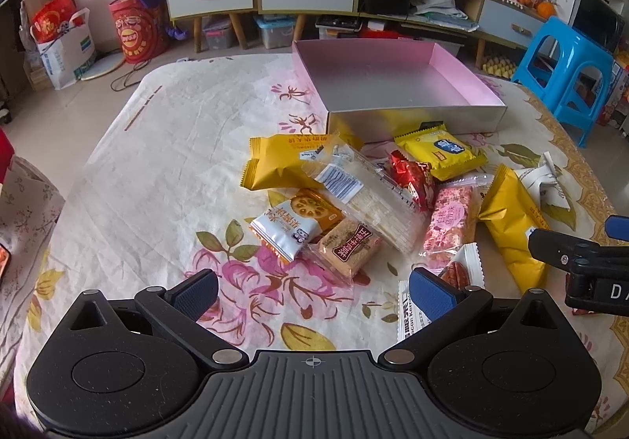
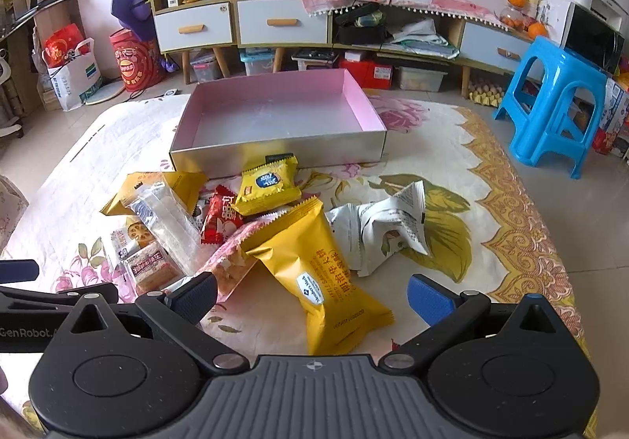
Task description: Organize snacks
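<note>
Several snack packets lie in a pile on the floral tablecloth in front of an empty pink-lined box (image 1: 464, 73) (image 2: 365, 100). My left gripper (image 1: 312, 291) is open and empty, above the cloth near a brown cracker packet (image 1: 350, 248) and a white-orange packet (image 1: 295, 218). My right gripper (image 2: 312, 297) is open and empty, over a large yellow packet (image 2: 318, 281) (image 1: 511, 226). Beside it lie white packets (image 2: 377, 230), a small yellow packet (image 2: 267, 183), a red packet (image 2: 220, 218) and a clear packet (image 2: 169, 222). The right gripper also shows at the right edge of the left wrist view (image 1: 582, 262).
A blue plastic stool (image 2: 558, 104) stands right of the table. Cabinets with drawers (image 2: 275, 22) and storage boxes line the far wall. Bags and a red drum (image 2: 133, 61) stand on the floor at the left. The left gripper's body enters the right wrist view at the left edge (image 2: 39, 305).
</note>
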A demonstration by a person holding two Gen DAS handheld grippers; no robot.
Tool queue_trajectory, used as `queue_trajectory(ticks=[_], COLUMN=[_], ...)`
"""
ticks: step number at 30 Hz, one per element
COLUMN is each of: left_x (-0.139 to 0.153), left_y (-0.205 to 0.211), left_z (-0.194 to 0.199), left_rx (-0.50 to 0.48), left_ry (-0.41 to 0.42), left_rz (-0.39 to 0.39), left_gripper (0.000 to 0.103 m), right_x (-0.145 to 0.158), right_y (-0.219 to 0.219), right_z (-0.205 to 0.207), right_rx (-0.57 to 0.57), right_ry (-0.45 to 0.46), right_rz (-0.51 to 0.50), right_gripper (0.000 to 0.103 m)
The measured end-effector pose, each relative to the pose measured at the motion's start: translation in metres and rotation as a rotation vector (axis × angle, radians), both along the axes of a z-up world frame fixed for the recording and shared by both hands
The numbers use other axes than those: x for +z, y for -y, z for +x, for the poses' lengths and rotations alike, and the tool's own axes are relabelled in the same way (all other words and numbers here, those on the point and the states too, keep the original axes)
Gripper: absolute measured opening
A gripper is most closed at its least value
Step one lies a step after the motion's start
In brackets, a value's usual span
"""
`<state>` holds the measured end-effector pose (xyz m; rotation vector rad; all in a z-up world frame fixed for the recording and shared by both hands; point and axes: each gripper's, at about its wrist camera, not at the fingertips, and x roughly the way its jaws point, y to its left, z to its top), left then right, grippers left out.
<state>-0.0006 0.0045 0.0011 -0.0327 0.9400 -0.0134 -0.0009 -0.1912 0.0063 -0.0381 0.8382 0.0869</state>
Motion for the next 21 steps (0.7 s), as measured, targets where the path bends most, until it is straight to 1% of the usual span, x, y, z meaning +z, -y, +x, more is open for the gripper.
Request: queue_trajectory(ticks=[3,7,9,11,12,14,17,21], left_x=[-0.002,0.000,0.002,0.004,0.006,0.009,0.011,0.003], left_y=[-0.003,-0.006,-0.009,-0.012,-0.013,-0.012,-0.012,-0.021], left_z=[0.001,0.003,0.009,0.017,0.019,0.025,0.039,0.061], left_rx=[0.004,-0.017,-0.061,-0.116,-0.128,-0.151,-0.181,-0.176], left_ry=[0.002,0.029,0.002,-0.025,-0.026,-0.020,-0.040,-0.072], left_rz=[-0.018,-0.007,-0.008,-0.028,-0.032,-0.015,-0.004,-0.063], left_gripper=[0.103,0.103,0.103,0.103,0.103,0.103,0.103,0.103], right_x=[0.000,0.002,0.004,0.007,0.009,0.013,0.016,0.011], right_y=[0.000,0.009,0.015,0.022,0.025,0.034,0.043,0.045], right_z=[0.000,0.005,0.007,0.012,0.015,0.022,0.034,0.049], right_rx=[0.019,0.038,0.045,0.074,0.088,0.119,0.148,0.194], right_ry=[0.011,0.008,-0.001,-0.018,-0.026,-0.033,-0.044,-0.109], right_rz=[0.010,0.060,0.097,0.141,0.163,0.214,0.262,0.279], right_gripper=[0.095,0.095,0.095,0.095,0.095,0.093,0.091,0.086])
